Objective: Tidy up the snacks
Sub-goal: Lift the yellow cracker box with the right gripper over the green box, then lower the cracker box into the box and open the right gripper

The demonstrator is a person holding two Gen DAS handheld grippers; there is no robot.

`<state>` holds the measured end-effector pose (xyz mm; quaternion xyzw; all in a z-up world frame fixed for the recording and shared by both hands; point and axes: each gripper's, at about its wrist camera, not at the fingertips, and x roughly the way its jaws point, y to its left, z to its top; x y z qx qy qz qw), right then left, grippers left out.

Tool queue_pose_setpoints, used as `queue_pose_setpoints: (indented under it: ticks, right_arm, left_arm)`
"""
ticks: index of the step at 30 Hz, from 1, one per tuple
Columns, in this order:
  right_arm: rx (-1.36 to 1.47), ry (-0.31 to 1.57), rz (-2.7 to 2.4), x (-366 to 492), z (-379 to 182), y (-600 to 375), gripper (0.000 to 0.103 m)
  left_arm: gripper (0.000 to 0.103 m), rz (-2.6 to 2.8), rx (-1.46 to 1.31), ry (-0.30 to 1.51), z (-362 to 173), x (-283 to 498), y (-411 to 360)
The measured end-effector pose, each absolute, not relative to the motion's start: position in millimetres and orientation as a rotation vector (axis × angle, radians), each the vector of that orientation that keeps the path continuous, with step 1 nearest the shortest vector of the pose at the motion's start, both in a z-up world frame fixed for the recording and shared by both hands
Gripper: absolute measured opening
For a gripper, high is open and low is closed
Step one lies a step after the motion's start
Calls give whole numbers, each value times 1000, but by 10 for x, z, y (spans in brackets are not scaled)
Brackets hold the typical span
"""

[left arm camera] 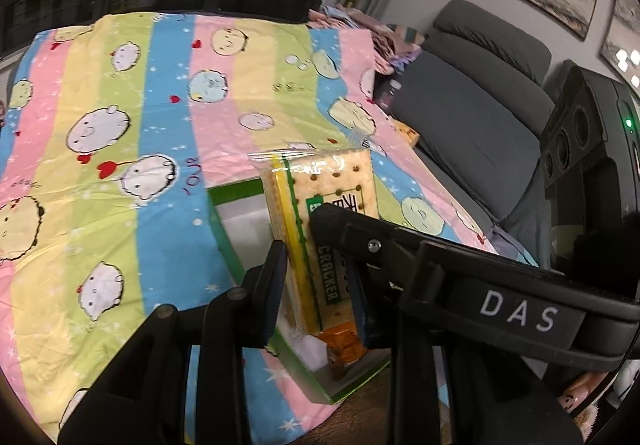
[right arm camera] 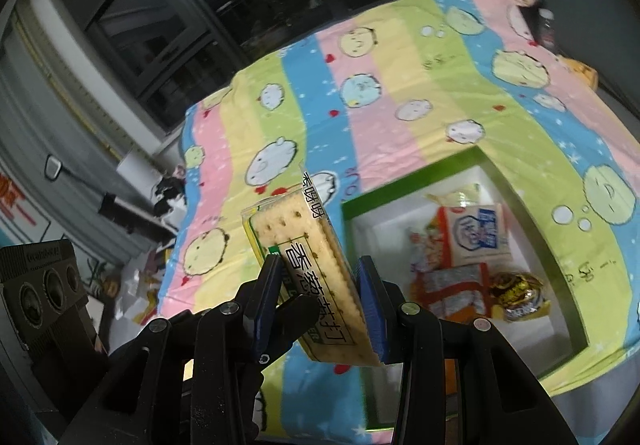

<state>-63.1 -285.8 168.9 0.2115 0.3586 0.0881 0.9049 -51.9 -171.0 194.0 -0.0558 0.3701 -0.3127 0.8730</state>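
You hold one cracker packet (left arm camera: 320, 229) between both grippers: your left gripper (left arm camera: 318, 285) has its jaws closed on the packet's narrow sides, and your right gripper (right arm camera: 318, 303) has its jaws clamped across the same packet (right arm camera: 308, 265) from the other side. In the left wrist view the right gripper (left arm camera: 440, 273) crosses in front of the packet and covers part of its green label. The packet hangs in the air just above one green-rimmed box (right arm camera: 516, 189) with a white lining, which sits on the striped cartoon cloth (left arm camera: 120, 149) covering the table.

Inside the box you can count about four snacks in the right wrist view: one white-and-blue pouch (right arm camera: 480, 235), one crumpled clear wrapper (right arm camera: 424, 249) to its left, one orange-and-silver packet (right arm camera: 452, 289) below them, and one gold foil-wrapped sweet (right arm camera: 518, 287). Their print is too blurred to read. The box's near corner is hidden behind your right gripper's frame, and in the left wrist view most of the box (left arm camera: 228, 217) is covered by the packet and jaws, with only a bit of one orange snack (left arm camera: 340, 345) showing.

One grey sofa (left arm camera: 472, 117) stands beside the table.
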Motion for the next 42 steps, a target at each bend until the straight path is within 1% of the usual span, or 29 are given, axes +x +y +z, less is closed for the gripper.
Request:
queue_pose_setpoints:
  ticks: [10,21,42]
  right_arm:
    - [521,779,109,-595,1381,-3192,42]
    - [599,839,63,-514,1046,-3430,42]
    - [679,908,35,-379,703,-3610,42]
  left_arm:
    - [28,-714,-81,858,1623,-354,-2031]
    - [28,-733,-65,953,1334,-200,-2218]
    - [29,-725,-41,1043,1052,-59,-2384]
